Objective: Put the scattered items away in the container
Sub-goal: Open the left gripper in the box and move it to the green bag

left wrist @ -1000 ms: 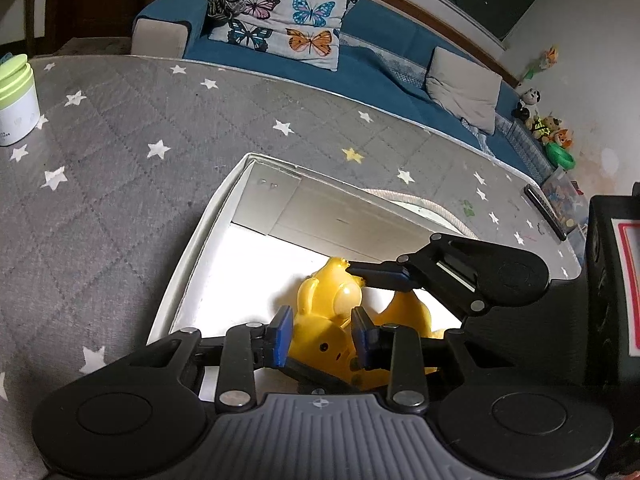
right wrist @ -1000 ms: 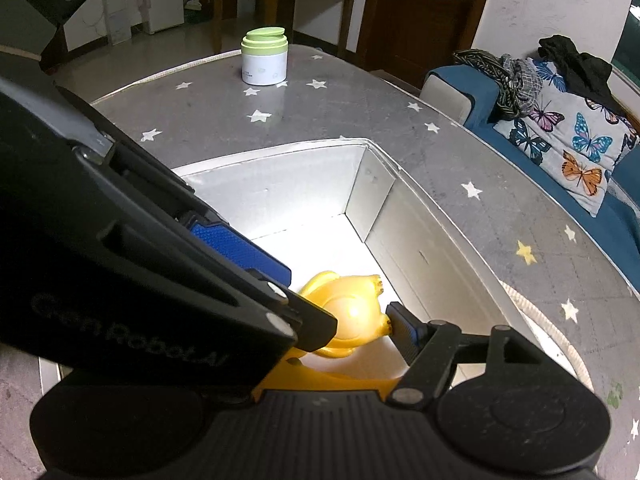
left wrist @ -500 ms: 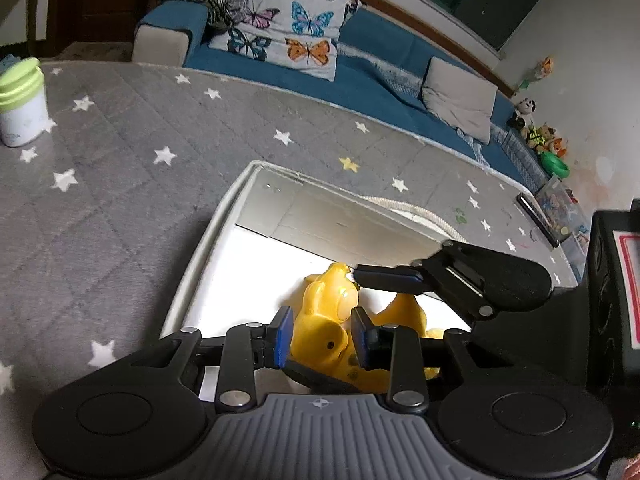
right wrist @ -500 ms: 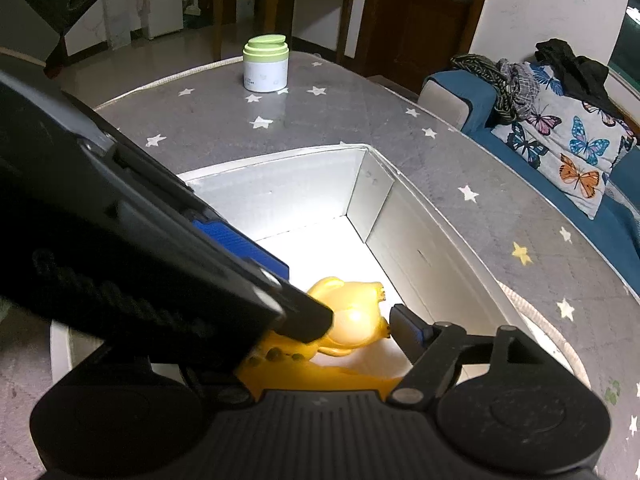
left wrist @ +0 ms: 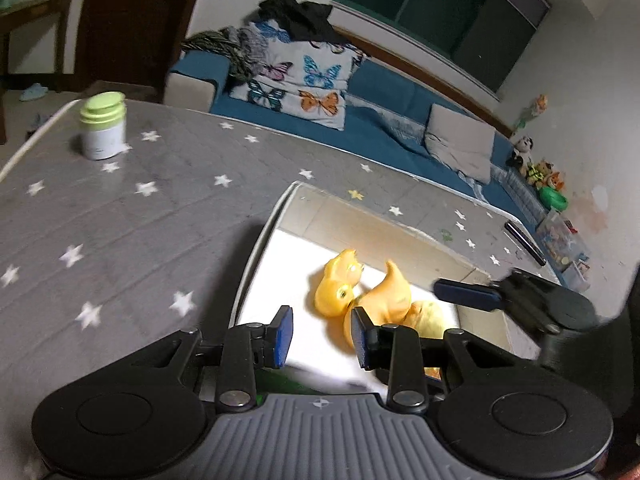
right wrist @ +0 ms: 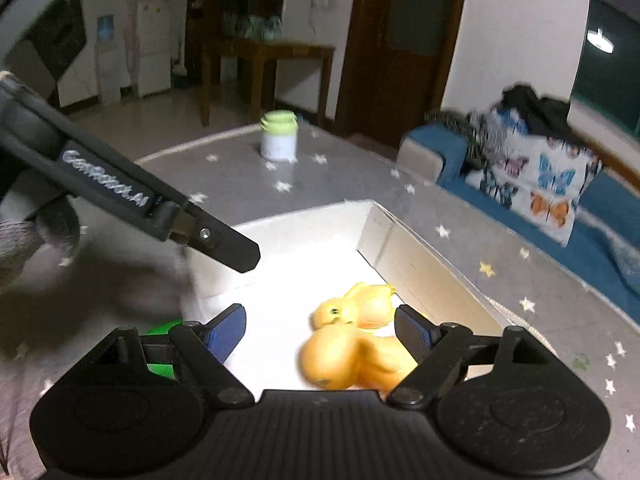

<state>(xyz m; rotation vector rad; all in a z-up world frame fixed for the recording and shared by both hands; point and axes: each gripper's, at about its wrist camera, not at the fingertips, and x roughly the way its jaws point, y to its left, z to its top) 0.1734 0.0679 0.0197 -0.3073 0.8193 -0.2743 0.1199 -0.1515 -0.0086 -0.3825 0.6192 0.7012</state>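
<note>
A white open box (left wrist: pixel 256 248) (right wrist: pixel 420 264) sits on the grey star-patterned table. Yellow rubber duck toys (left wrist: pixel 340 288) (right wrist: pixel 360 308) lie on its floor. My left gripper (left wrist: pixel 320 332) is open and empty above the box's near edge; the ducks lie just beyond its fingers. My right gripper (right wrist: pixel 320 328) is open and empty above the box, with a yellow toy (right wrist: pixel 336 360) below between its fingers. The right gripper's finger (left wrist: pixel 468 294) shows in the left wrist view; the left gripper's arm (right wrist: pixel 160 204) crosses the right wrist view. A green object (right wrist: pixel 160 330) shows behind the right gripper's left finger.
A white jar with a green lid (left wrist: pixel 103 126) (right wrist: pixel 279 140) stands on the table's far side. A black remote-like object (left wrist: pixel 524 242) lies near the far right edge. A blue sofa with a butterfly pillow (left wrist: pixel 300 88) runs behind the table.
Both grippers have opened and lifted back from the box. The yellow ducks that the left gripper held now lie loose on the box floor.
</note>
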